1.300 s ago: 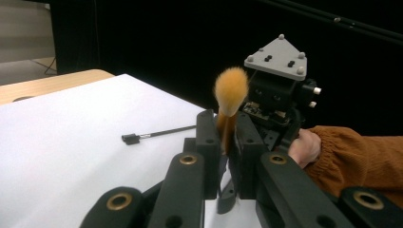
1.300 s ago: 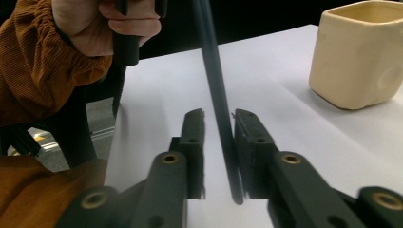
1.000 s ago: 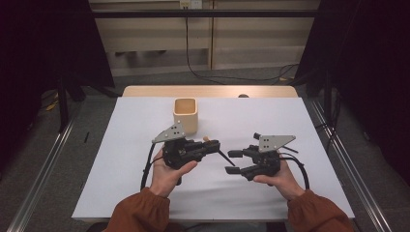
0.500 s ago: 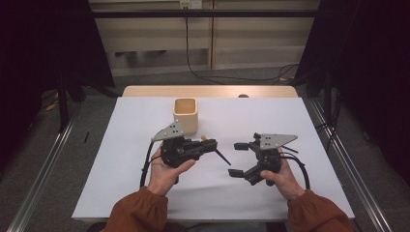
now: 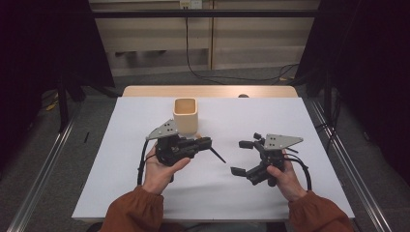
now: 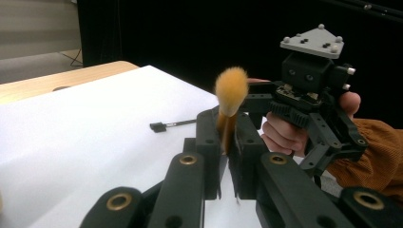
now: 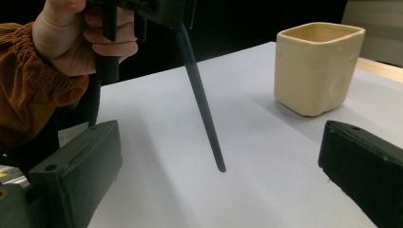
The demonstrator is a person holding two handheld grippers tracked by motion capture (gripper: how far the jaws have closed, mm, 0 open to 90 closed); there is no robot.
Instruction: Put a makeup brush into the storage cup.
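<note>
A brush with an orange bristle head (image 6: 231,90) and a thin black handle (image 5: 217,155) is clamped in my left gripper (image 5: 208,141), which is shut on it just below the head (image 6: 223,124). The handle slants down toward the white table cover, its tip (image 7: 220,167) in the air. My right gripper (image 5: 240,157) faces it from the right. Its jaws have just been opening and stand wide (image 7: 221,142); the handle's tip hangs before the gap and touches neither pad. A cream square cup (image 5: 185,115) stands upright behind the left gripper (image 7: 316,66).
The white cover (image 5: 309,125) spans the table, and a strip of bare wood (image 5: 145,91) shows along the far edge. A small dark object (image 5: 243,95) lies at that edge. Metal rails (image 5: 338,150) run along both sides of the table.
The right gripper's jaws have spread wide apart, away from the handle's tip. The left gripper still clamps the brush and has barely moved.
</note>
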